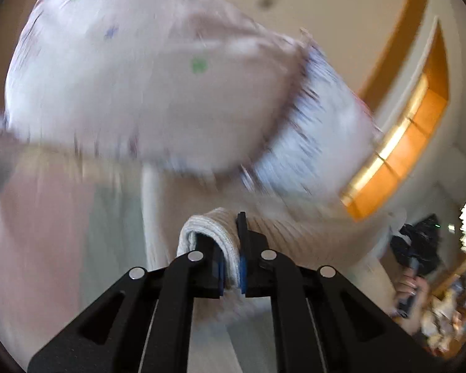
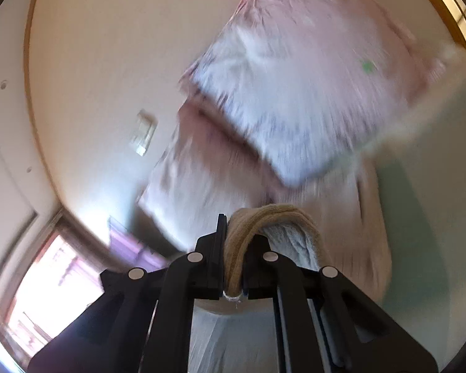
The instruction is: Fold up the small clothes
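Left gripper [image 1: 231, 248] has its fingers clamped on a rolled cream ribbed-knit hem [image 1: 214, 233] that's wedged right between the blue pads, with one fold draped over the left finger. The rest of the pale pink printed garment [image 1: 133, 87] billows up in the air above it, all motion-blurred. Right gripper [image 2: 233, 248], same deal: fingers pinched tight on a tan ribbed edge [image 2: 248, 233], which loops over the right finger, with the pink cloth flapping overhead against the ceiling [image 2: 93, 62].
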Demonstrator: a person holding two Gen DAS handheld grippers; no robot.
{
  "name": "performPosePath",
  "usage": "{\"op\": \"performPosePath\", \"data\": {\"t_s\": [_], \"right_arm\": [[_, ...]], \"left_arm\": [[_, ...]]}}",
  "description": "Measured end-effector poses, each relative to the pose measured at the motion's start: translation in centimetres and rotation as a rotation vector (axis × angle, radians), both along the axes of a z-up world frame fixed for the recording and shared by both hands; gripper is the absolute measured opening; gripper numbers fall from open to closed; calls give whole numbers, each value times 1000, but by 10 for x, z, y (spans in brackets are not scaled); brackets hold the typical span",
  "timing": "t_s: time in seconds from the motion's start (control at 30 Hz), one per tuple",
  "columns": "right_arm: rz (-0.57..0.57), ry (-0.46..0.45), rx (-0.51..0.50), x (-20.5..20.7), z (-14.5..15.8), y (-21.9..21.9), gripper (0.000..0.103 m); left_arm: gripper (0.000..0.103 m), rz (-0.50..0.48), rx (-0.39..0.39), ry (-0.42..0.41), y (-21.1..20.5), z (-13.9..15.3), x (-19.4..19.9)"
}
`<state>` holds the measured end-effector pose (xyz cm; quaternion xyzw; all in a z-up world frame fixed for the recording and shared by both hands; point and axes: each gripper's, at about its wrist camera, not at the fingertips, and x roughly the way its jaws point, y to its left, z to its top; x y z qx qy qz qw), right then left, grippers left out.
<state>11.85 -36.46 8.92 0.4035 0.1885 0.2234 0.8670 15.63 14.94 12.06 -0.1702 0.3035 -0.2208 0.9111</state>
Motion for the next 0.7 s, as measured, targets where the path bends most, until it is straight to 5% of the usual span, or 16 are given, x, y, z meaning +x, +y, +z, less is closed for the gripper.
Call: {"op": "performPosePath", "data": {"t_s": [0.07, 0.1, 0.13, 0.17, 0.27, 0.3, 0.33, 0.5, 0.57, 0.63, 0.7], "right_arm": [[-69, 88, -48, 66, -12, 3, 9], [-86, 148, -88, 84, -22, 4, 22], [-98, 275, -147, 112, -39, 9, 48], [-88, 355, -149, 123, -51, 10, 56], [-55, 320, -98, 114, -56, 4, 71], [-99, 270, -143, 100, -49, 0, 87], [-114, 249, -158, 95, -47, -2, 92], [-50, 253, -136, 82, -45, -6, 92], [-37, 257, -139, 79, -50, -7, 92], [-19, 256, -122, 75, -55, -7, 92], [-19, 246, -109, 62, -53, -15, 92]], "left_arm": [[11, 12, 11, 44, -7, -11, 53], [13, 26, 24, 78, -9, -21, 75], [25, 57, 44, 139, -8, -36, 98], [43, 87, 50, 175, -4, -45, 106], [64, 110, -55, 231, 26, -67, 104], [64, 104, -73, 250, 33, -75, 100], [64, 96, -87, 283, 37, -84, 98], [63, -5, -212, 391, 25, -113, 95], [50, 14, -188, 380, 12, -116, 96], [24, 22, -217, 431, 10, -124, 101], [21, 48, -275, 452, 5, -119, 101]]}}
